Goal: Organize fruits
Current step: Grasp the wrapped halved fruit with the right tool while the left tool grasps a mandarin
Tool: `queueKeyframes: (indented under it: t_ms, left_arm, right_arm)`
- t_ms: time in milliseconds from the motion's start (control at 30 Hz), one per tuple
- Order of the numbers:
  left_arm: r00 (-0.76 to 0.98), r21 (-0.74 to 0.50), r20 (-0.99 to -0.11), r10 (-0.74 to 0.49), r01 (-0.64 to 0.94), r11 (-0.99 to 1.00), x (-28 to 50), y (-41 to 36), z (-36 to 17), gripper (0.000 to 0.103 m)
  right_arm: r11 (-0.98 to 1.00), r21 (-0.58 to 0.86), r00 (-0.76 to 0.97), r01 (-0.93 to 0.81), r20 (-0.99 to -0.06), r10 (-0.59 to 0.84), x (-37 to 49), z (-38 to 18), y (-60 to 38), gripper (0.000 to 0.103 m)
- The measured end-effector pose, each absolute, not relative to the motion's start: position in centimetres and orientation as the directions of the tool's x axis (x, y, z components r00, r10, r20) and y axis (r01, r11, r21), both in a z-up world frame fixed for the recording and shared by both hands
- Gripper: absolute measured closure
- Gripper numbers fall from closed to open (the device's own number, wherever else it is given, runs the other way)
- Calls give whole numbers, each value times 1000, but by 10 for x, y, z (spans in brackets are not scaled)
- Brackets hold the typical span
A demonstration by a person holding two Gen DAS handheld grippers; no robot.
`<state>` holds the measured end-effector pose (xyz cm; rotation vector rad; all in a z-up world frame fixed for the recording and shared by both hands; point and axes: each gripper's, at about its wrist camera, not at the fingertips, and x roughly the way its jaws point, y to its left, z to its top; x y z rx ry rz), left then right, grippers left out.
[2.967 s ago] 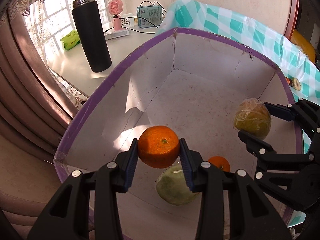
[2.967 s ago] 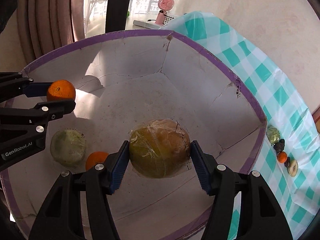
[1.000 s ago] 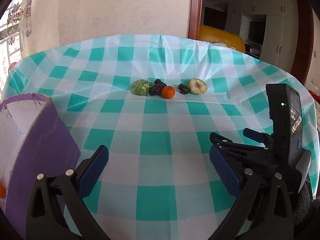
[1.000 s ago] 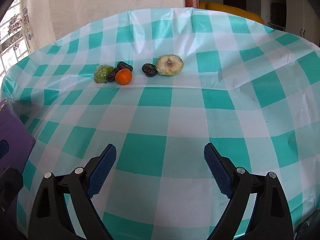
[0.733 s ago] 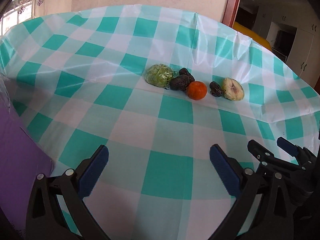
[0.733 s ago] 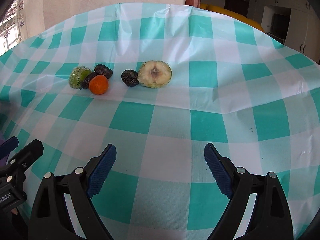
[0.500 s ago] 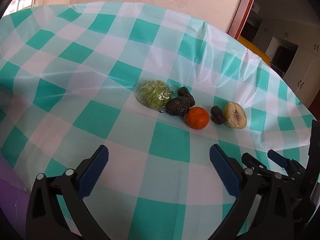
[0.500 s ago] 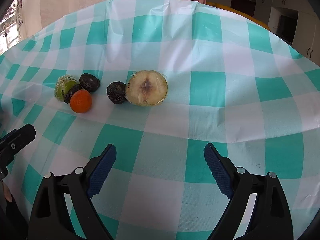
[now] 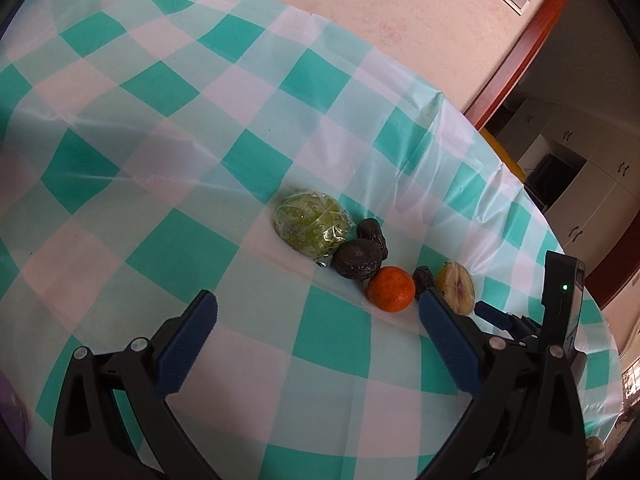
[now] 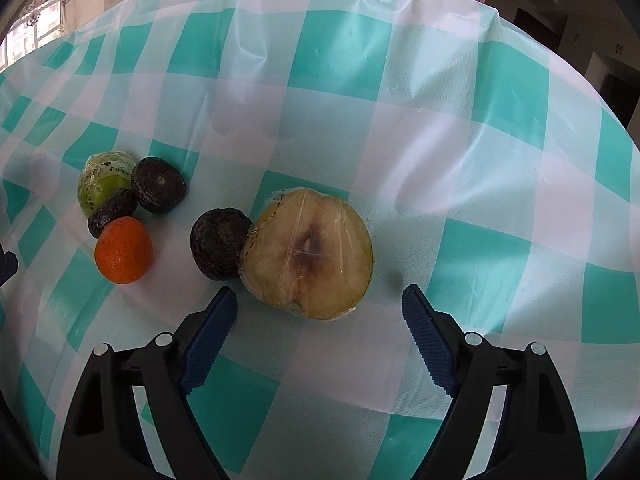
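Both tongs spread wide, nothing gripped. Right gripper low over checked cloth, lined up just short of wrapped half fruit; cut face tipped up toward cam, core mark running roughly L-R, rounded back away. Touching its left edge: dark fruit, on edge, leaning against the wrap. Farther left, small cluster: orange nearest, apart from that dark one; two more dark fruits behind it, green wrapped fruit at back, touching them.

Left gripper also released, hovering short of same row. Seen from here, row running diagonally, upper-left to lower-right: green wrapped fruit, long axis along the row; dark fruit against it; orange; then half fruit edge-on, partly behind right finger pad. Right gripper's body at far right, near half fruit.
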<state>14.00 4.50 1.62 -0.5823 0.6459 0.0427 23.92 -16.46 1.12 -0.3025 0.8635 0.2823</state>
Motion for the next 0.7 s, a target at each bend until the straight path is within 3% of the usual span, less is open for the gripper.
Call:
queueKeyframes:
  t_ms: [200,300,333,400,700]
  left_arm:
    - [807,-491,-576,-134,-210,845,140,45,18,2]
    - [809,-482,-574,-125,-210,851,139,44,18,2]
    - [810,-480,-574,-122,-212,851,139,44,18,2]
    - [811,-477,-574,-116,-215,852,139,44,18,2]
    - [805,-453,-583,-110,-210,867,139,40,19,2]
  right_arm:
    - [915,-150,619,-374,-776,125,266,12,-159,23]
    - [908,-154,622,-390,-771,136,266,11,-149,36]
    - [905,-147,620,-400,-771,149,264,11,-148,45]
    - [911,-152,627,-384,-767,136,261,12,-145,45]
    - [959,153,618,-240,-738,273,212,20,-186,46]
